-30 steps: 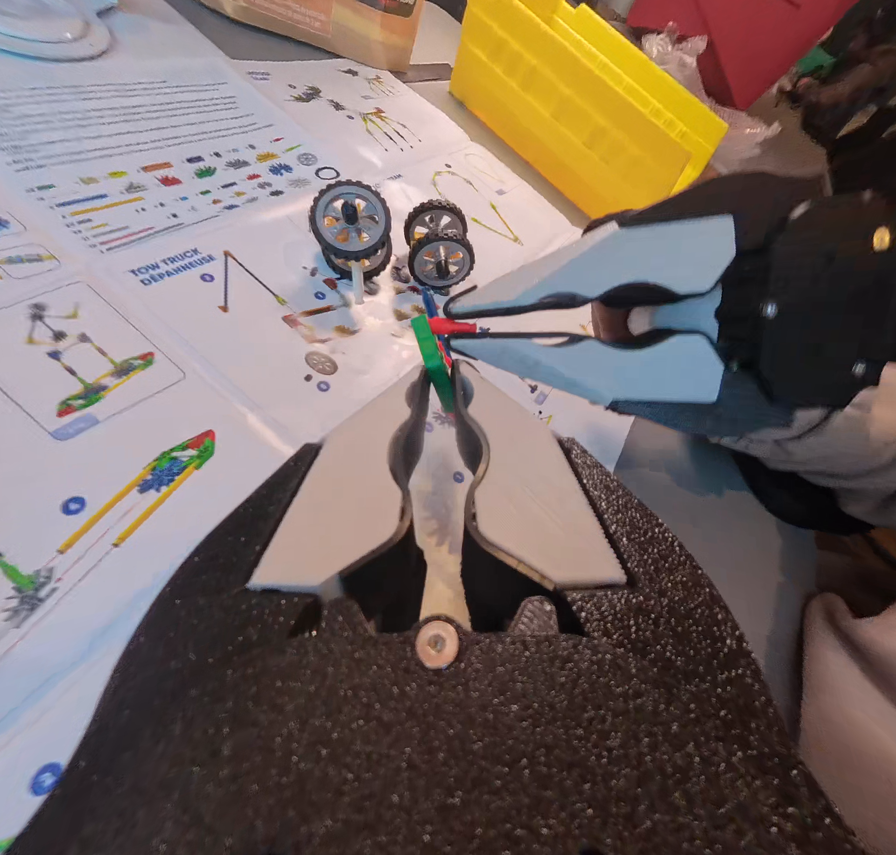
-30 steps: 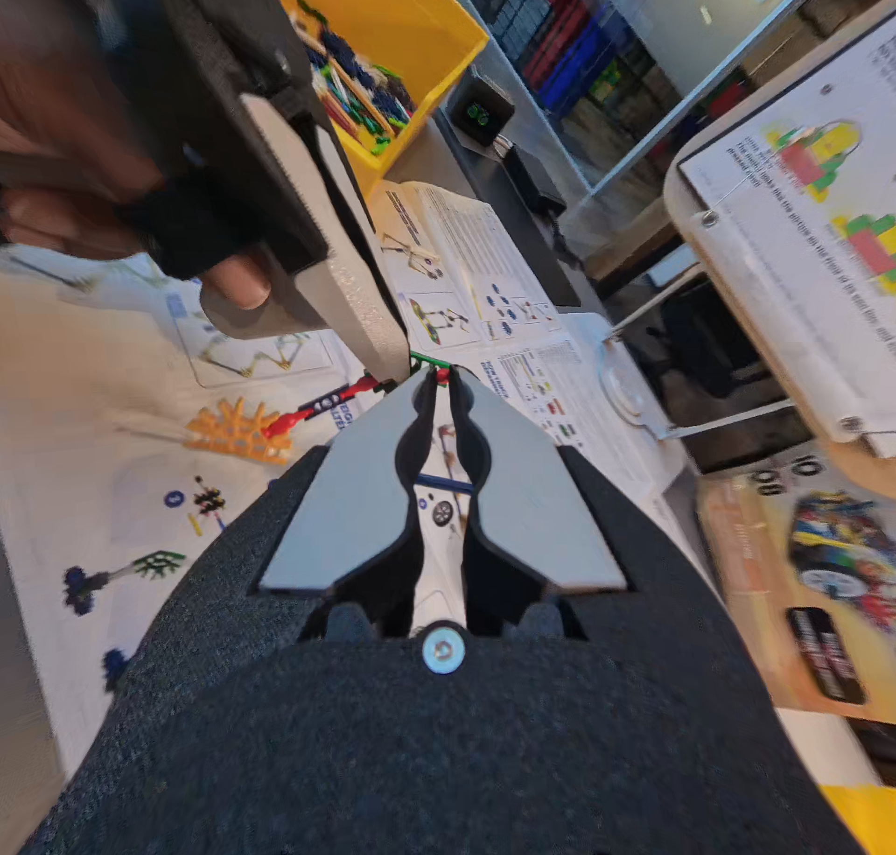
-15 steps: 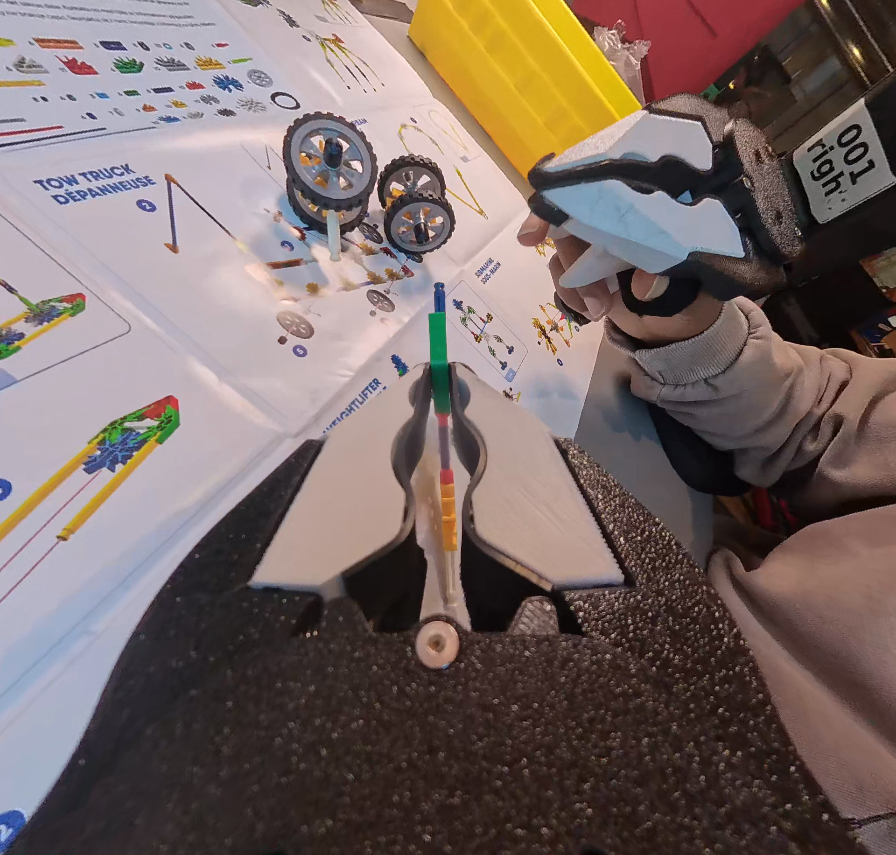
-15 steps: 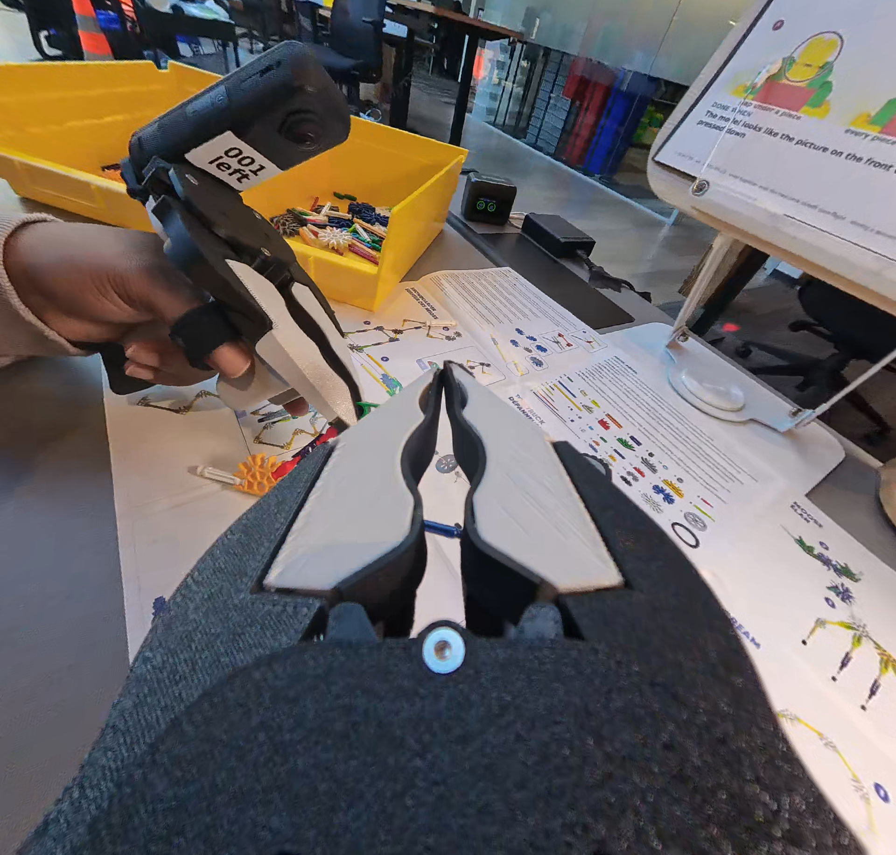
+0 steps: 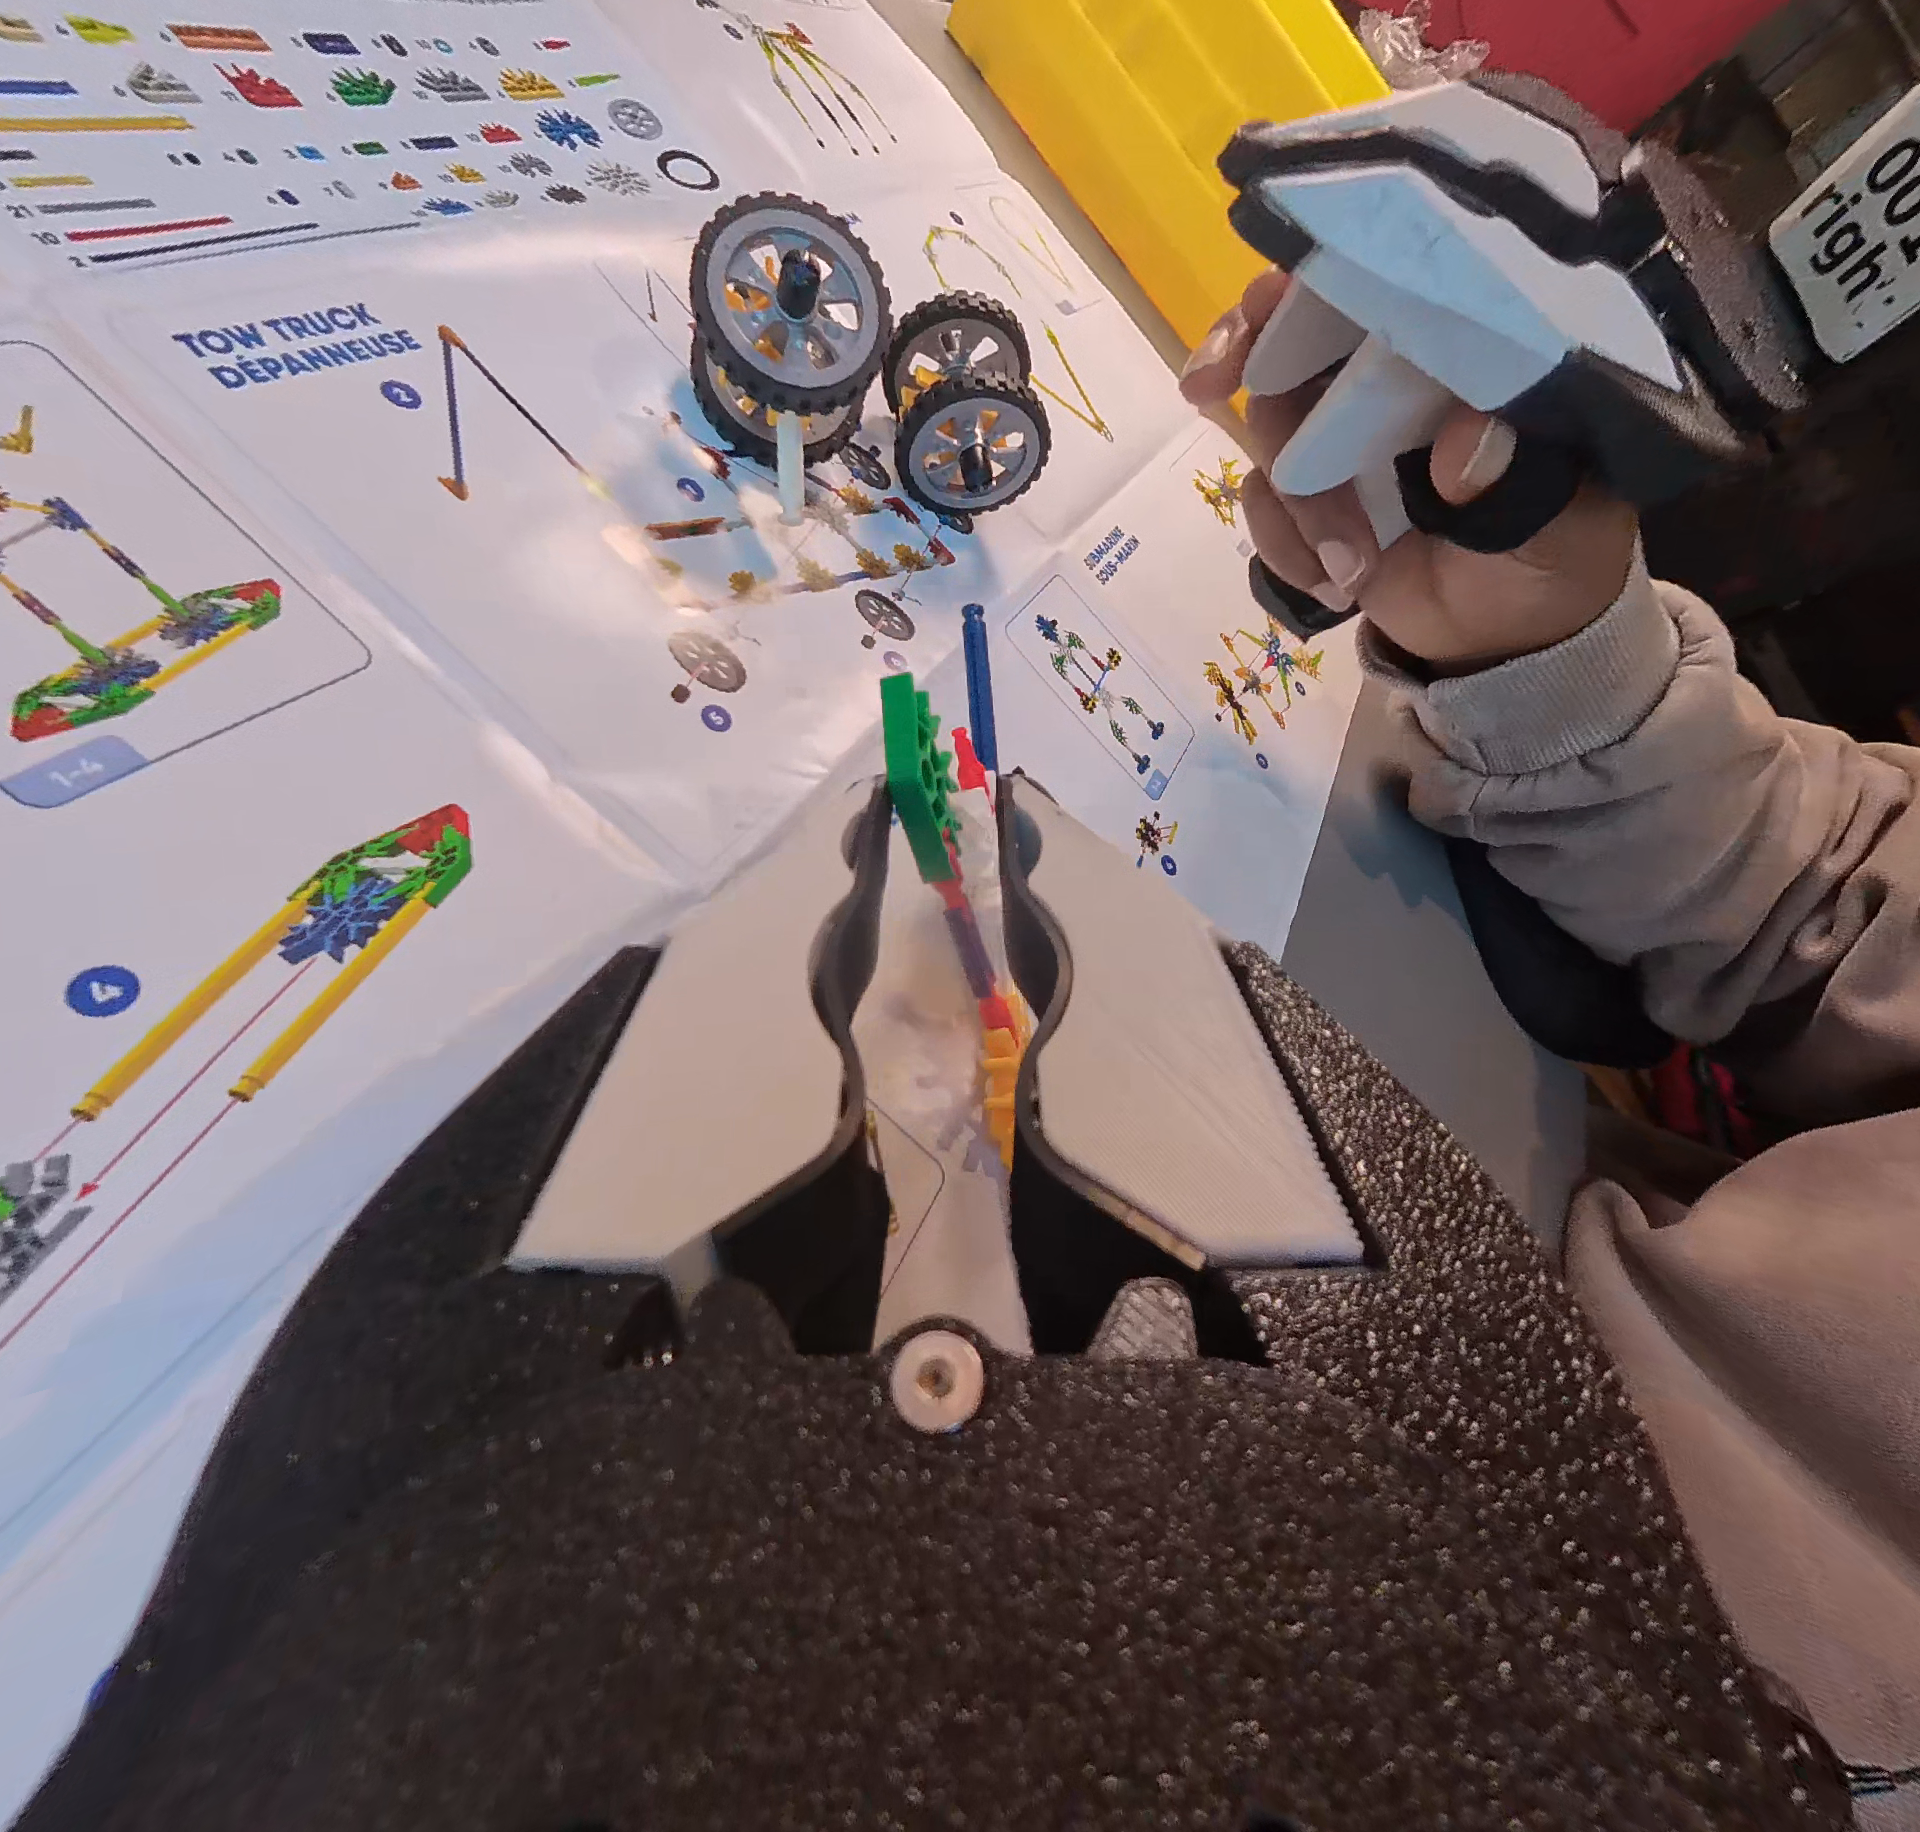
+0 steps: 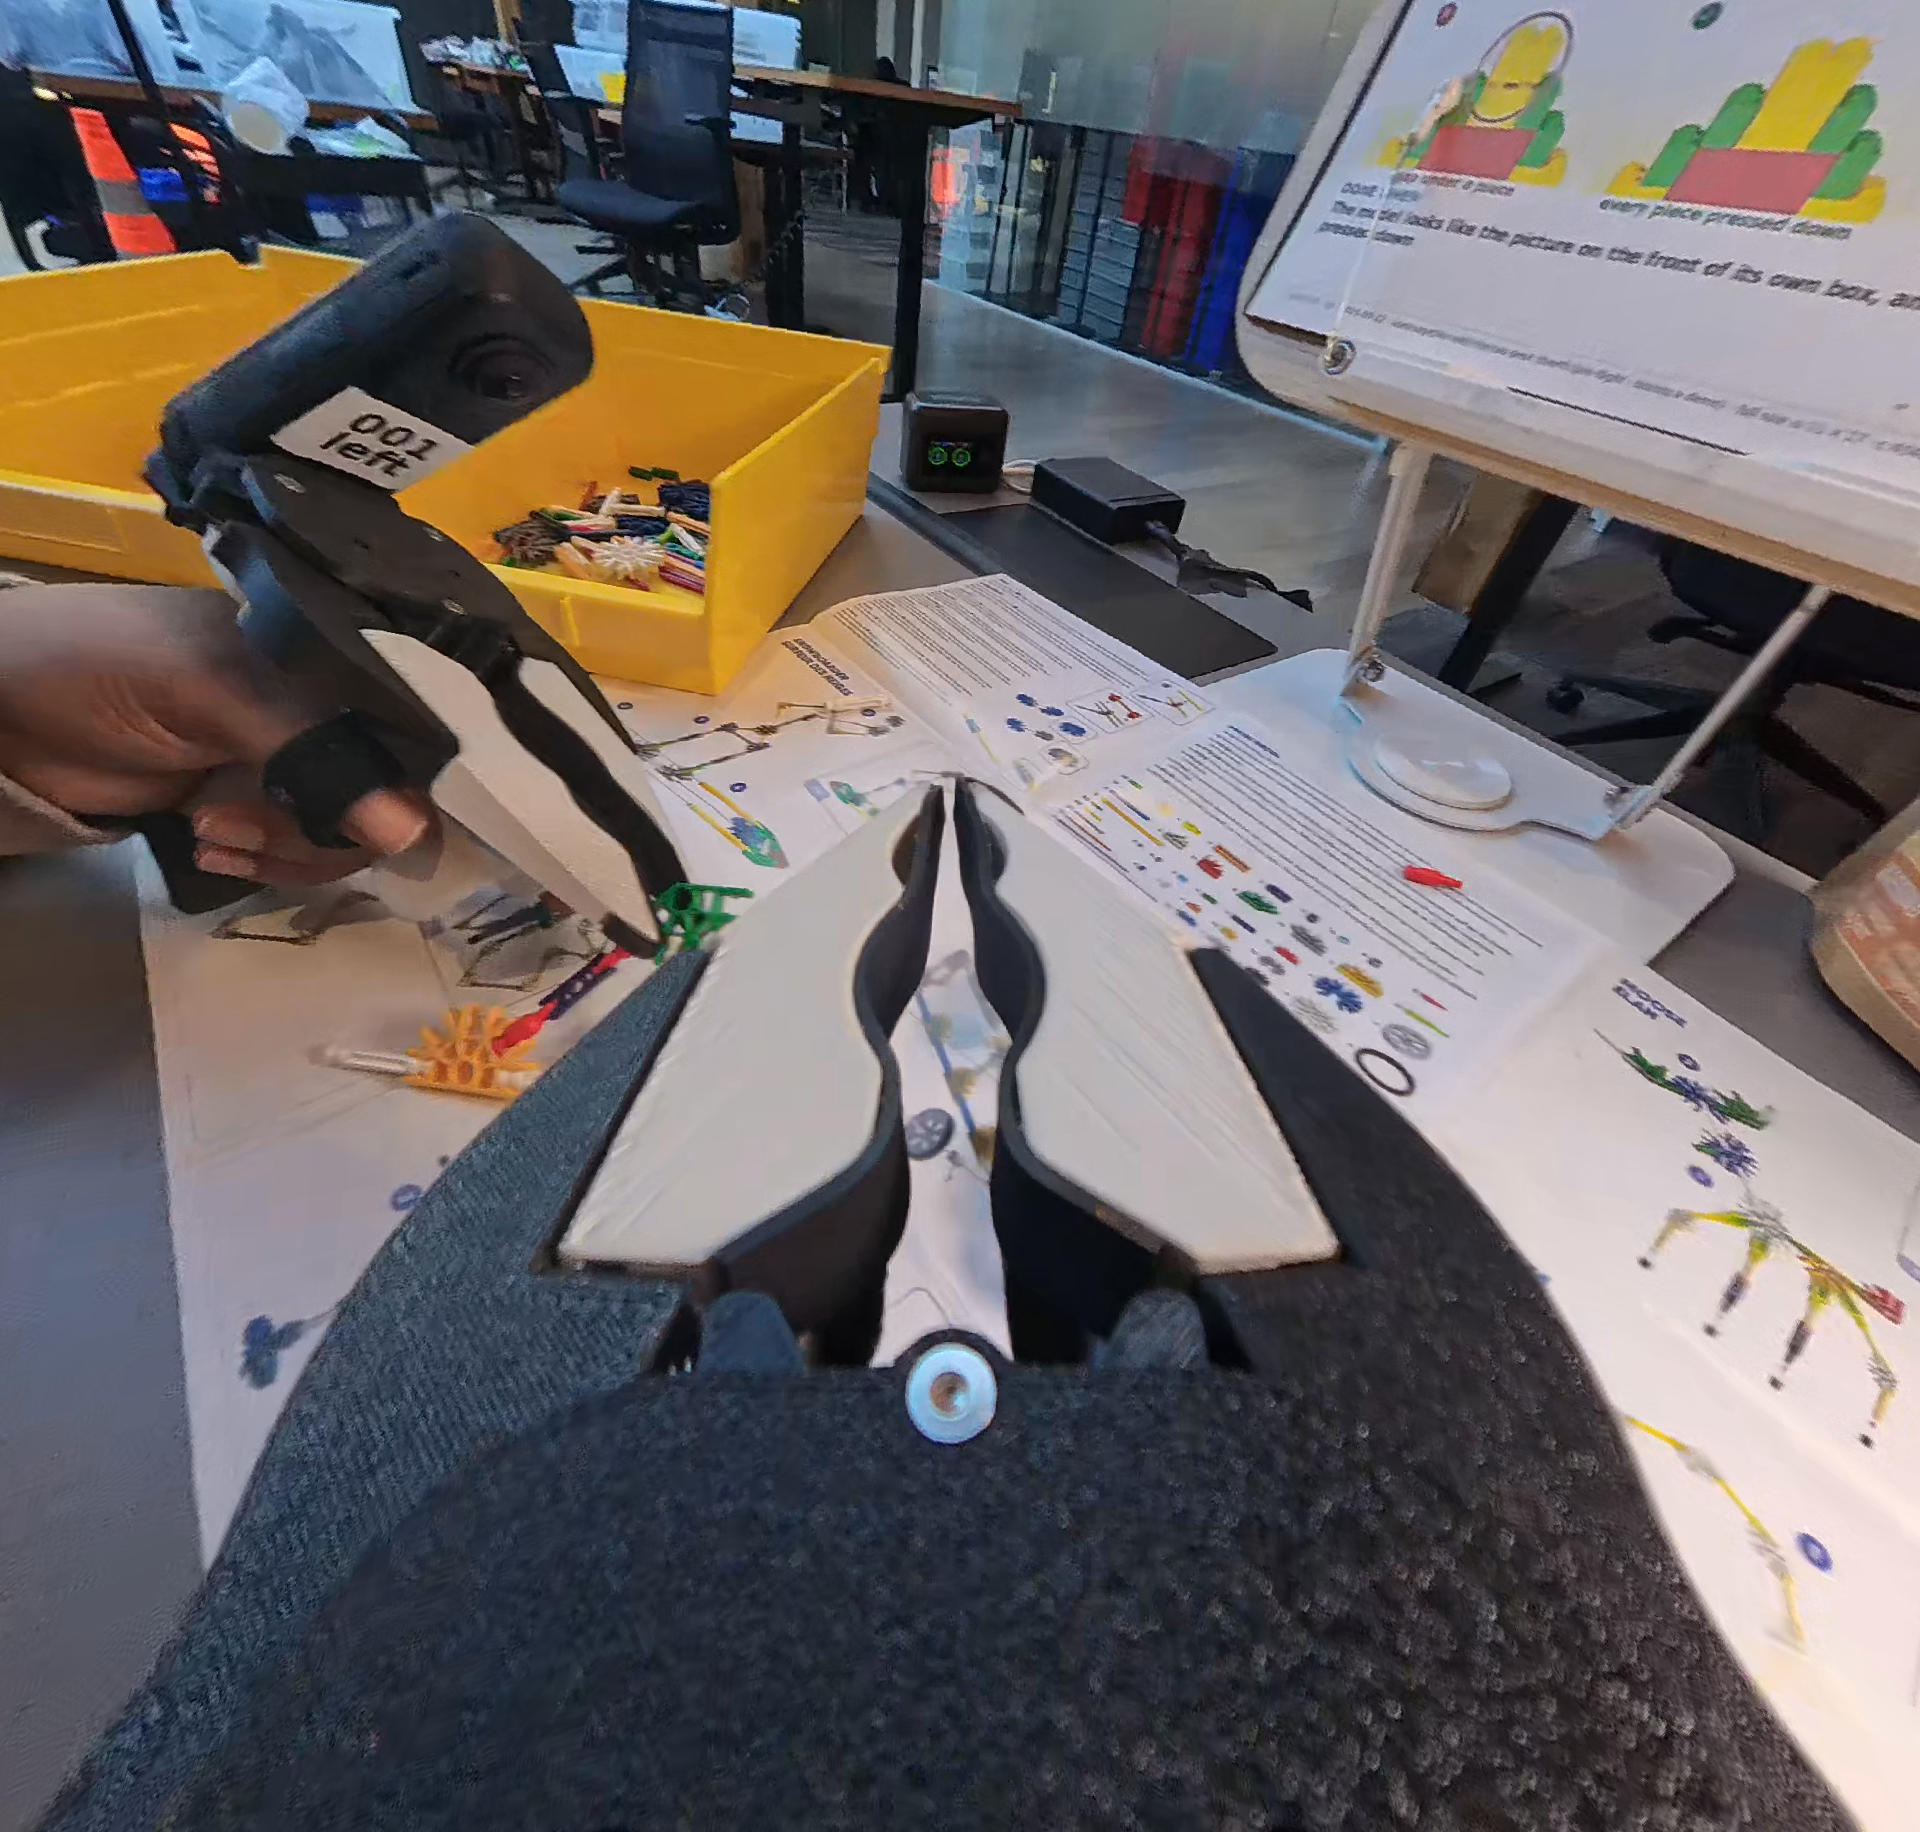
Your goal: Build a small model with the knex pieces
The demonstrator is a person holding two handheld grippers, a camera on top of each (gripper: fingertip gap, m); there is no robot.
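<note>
My left gripper [image 5: 943, 795] is shut on a green connector [image 5: 912, 743], held low over the instruction sheet [image 5: 343, 702]. A red and blue rod chain runs back from the connector between my fingers to an orange connector [image 5: 1000, 1055]. A loose blue rod [image 5: 974, 676] lies just ahead of the tips. My right gripper [image 6: 948, 795] is shut and empty, raised above the sheet; in the left wrist view it [image 5: 1242, 177] hangs at the upper right. The right wrist view shows the left gripper [image 6: 646, 935] with the green connector [image 6: 698, 907] and orange connector [image 6: 468, 1047].
Two wheel pairs [image 5: 805, 322] [image 5: 971, 426] stand on the sheet ahead. A yellow bin [image 6: 800, 525] with several loose pieces sits at the back. A tilted board on a white stand [image 6: 1621, 182], a small red piece [image 6: 1430, 878] and a cardboard box [image 6: 1875, 935] are right. My right fingertips sit around 11 cm from my left ones.
My right gripper has let go of the red rod at the green connector and drawn back up and to the right. My left gripper still holds the connector, now lower.
</note>
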